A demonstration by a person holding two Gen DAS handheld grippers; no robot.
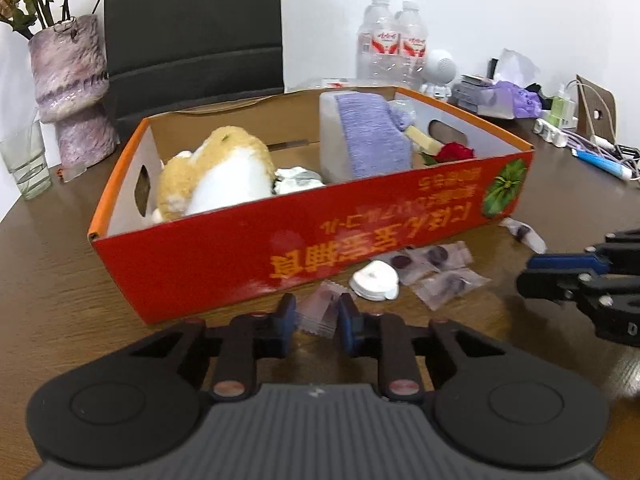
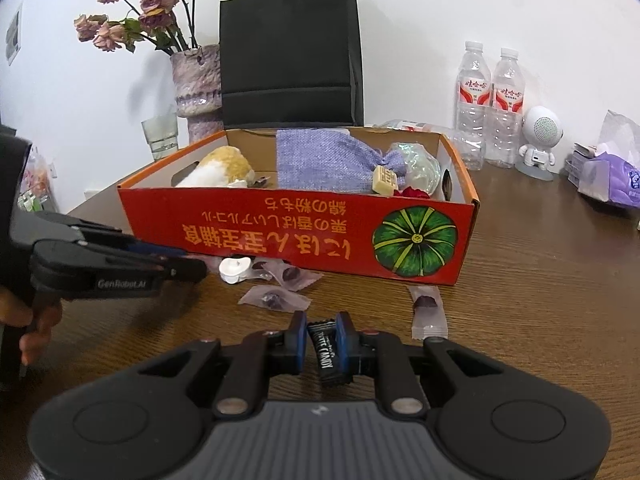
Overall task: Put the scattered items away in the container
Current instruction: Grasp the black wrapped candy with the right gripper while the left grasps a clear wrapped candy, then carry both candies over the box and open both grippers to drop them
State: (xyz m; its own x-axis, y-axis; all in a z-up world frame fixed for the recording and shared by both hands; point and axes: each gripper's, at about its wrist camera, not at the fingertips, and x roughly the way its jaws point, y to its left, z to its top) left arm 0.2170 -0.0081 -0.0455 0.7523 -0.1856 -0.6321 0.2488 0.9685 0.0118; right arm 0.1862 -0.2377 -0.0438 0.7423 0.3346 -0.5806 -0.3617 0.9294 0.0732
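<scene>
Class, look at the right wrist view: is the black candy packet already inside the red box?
No. The black candy packet is clamped in the right gripper, outside the red box.

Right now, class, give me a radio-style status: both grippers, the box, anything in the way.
Left gripper shut on a clear candy wrapper. Right gripper shut on a black candy bar. Red box ahead, part filled. More wrapped candies lie loose before it.

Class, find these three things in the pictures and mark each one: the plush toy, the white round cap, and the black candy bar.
plush toy (image 1: 224, 172), left wrist view, on its white belly.
white round cap (image 1: 375, 279), left wrist view, on its flat top.
black candy bar (image 2: 325, 354), right wrist view, on the printed wrapper between the right gripper's fingers.
</scene>
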